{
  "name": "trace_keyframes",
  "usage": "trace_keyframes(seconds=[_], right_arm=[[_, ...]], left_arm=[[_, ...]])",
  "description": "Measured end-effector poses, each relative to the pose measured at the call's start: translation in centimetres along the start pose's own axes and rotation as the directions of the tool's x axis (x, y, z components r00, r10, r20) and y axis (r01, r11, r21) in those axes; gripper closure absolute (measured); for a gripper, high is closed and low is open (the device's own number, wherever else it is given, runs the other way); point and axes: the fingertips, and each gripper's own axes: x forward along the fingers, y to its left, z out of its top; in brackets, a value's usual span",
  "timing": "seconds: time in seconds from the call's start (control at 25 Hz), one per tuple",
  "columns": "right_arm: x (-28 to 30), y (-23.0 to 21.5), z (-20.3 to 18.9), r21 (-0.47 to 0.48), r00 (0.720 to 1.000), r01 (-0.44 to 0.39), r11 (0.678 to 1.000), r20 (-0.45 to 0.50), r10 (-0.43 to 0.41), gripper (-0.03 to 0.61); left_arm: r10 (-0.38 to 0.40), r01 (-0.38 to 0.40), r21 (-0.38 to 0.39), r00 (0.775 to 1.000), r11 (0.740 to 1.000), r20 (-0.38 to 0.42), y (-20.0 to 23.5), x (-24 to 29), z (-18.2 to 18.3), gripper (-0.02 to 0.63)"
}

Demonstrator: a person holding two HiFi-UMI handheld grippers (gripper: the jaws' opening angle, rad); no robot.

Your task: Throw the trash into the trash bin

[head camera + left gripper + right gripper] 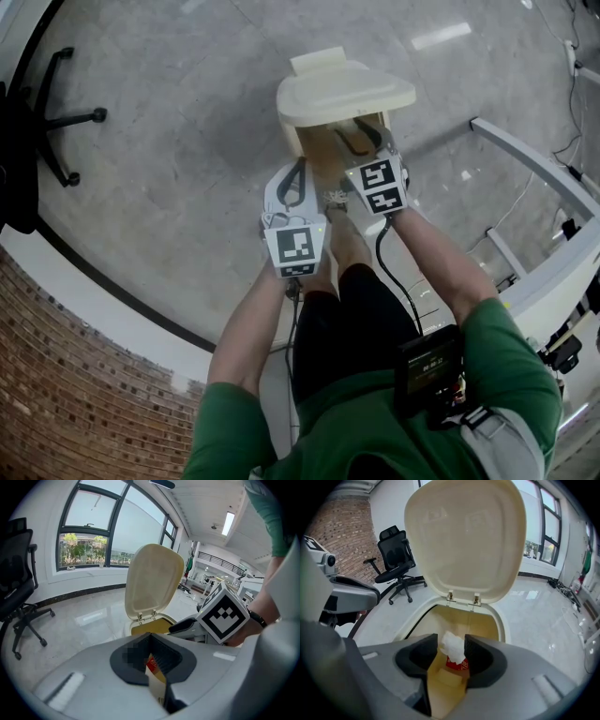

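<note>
Trash bin (502, 623) stands open with its lid (464, 536) upright and both grippers at its mouth.
The left gripper (151, 658), just beside the bin, has its jaws nearly together, pinching a red-and-cream wrapper (151, 664) whose print is too small to read. The right gripper (452, 651), over the opening, has its jaws spread, with a crumpled white tissue (452, 644) loose between them. Just below the tissue is a red packet (457, 664) with white lettering that cannot be read.

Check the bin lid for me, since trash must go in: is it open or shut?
Open. The lid stands raised behind the opening of the trash bin, and the bin's yellowish inside shows below it.
</note>
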Motion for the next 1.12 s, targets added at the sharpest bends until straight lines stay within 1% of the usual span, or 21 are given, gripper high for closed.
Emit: trace_keyframes(seconds=[0.2, 0.48, 0.76, 0.92, 1.12], right_arm=[[0.1, 0.0, 0.9, -0.005, 1.000, -0.001, 1.000, 0.021, 0.001, 0.405], [0.1, -0.1, 0.9, -0.003, 1.000, -0.007, 1.000, 0.015, 0.007, 0.405], [-0.9, 0.2, 1.0, 0.013, 0.999, -0.042, 0.999, 0.007, 0.042, 0.405], [-2.7, 1.1, 1.8, 0.006, 0.997, -0.078, 0.997, 0.010, 0.078, 0.417], [-5.8, 1.3, 4.1, 0.002, 0.996, -0.082, 0.997, 0.044, 0.081, 0.445]], left_arm=[[0.004, -0.004, -0.003, 1.000, 1.000, 0.000, 0.4, 0.0, 0.0, 0.607], [0.005, -0.005, 0.001, 1.000, 1.000, 0.002, 0.6, 0.4, 0.4, 0.607], [0.004, -0.004, 0.024, 1.000, 1.000, -0.003, 0.4, 0.5, 1.2, 0.607], [0.006, -0.006, 0.054, 1.000, 0.999, -0.006, -0.1, 0.0, 2.5, 0.607], [0.004, -0.005, 0.089, 1.000, 0.996, 0.018, -0.8, -1.1, 5.6, 0.607]])
